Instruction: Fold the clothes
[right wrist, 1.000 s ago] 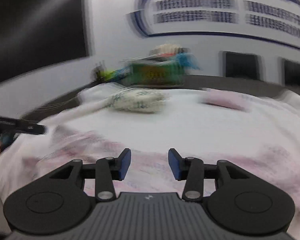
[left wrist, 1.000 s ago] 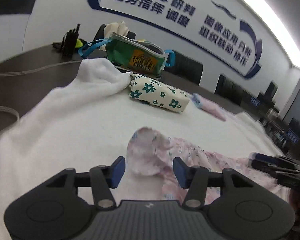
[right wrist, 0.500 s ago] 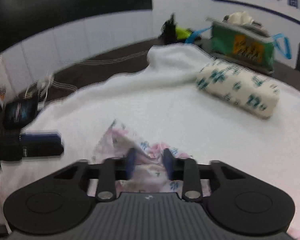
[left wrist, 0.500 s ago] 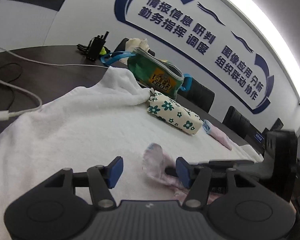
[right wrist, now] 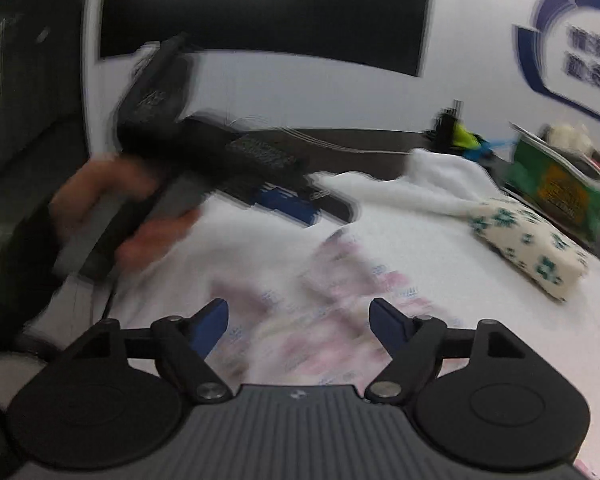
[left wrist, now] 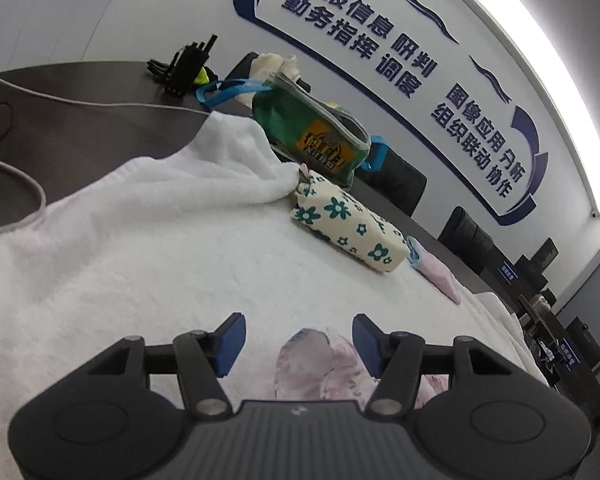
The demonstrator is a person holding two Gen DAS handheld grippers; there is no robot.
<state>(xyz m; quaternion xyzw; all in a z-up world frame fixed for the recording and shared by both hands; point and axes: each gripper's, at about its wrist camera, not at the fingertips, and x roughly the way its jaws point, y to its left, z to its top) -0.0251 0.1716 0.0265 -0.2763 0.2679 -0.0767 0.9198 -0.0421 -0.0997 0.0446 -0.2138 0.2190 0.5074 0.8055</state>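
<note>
— Two grippers, both with jaws spread wide and nothing pinched. What could the person get wrong from here?

— The pink floral garment (left wrist: 320,364) lies crumpled on the white terry towel (left wrist: 140,264), its bunched edge between the left gripper (left wrist: 298,340) fingers and nearer the right-hand one. If those jaws close now, they probably catch several layers of the lump at once, or nip the towel pile beneath, and the fold would drag the towel along.

— And the right gripper (right wrist: 300,320)?

— Its jaws stand open over the same garment (right wrist: 320,300), which spreads ahead of and between them. That view is smeared by motion, so exactly where the hem lies is hard to tell. A blind grab there could miss the edge. The left gripper's body and the hand (right wrist: 112,216) holding it sit up and to the left of those jaws, so the two tools could likely knock together.

— How will the cloth handle?

— Thin, limp, lightly wrinkled, so it should slump rather than hold a crease. The towel is thick, fluffy and grippy.

— Anything beyond the jaws?

— A cream bundle with green flowers (left wrist: 348,228), soft and rolled; a small pink cloth (left wrist: 440,280) past it; a glossy green bag (left wrist: 316,136) with blue handles.
</note>
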